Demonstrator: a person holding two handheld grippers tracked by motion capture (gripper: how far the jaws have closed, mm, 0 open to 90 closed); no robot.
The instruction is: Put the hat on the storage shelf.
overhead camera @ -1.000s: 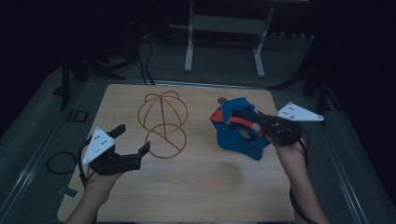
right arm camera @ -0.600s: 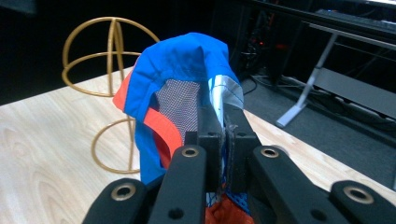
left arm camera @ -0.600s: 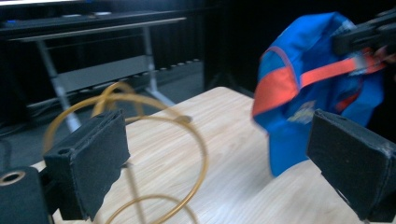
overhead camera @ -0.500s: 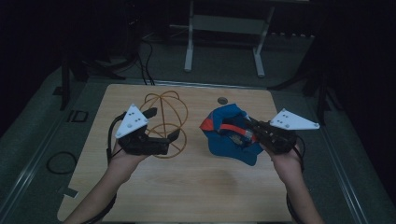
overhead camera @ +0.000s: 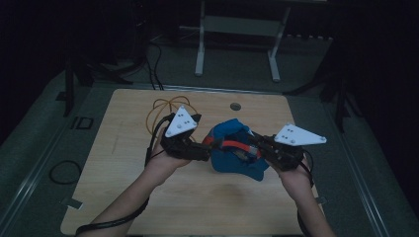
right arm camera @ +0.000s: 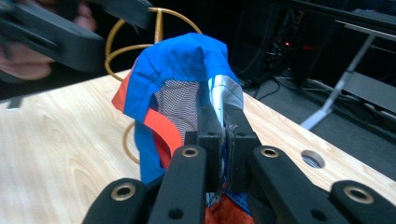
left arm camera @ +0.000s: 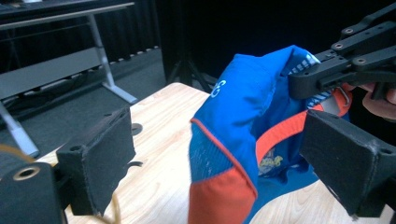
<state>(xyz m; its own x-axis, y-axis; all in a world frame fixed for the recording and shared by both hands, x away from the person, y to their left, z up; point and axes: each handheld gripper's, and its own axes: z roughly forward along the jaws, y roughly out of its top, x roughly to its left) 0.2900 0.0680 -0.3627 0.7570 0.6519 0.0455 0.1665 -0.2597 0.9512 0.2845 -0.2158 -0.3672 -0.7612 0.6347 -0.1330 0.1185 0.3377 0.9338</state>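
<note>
item: blue cap (overhead camera: 237, 153) — orange trim, mesh lining, grey inner band | state: crumpled, held up off the bench (overhead camera: 197, 207) at one edge, opening turned upward | place: mid-bench, right of centre — just beside a gold wire frame (overhead camera: 160, 111)

Each black two-jaw hand-held gripper, left (overhead camera: 203, 149) and right (overhead camera: 258, 147), carried a white three-cornered plate with small dark holes on top and a black cable trailing along the bare forearm. The jaws were linkage arms with brass-ringed pivots, ending in black rectangular pads (left arm camera: 100, 156).
</note>
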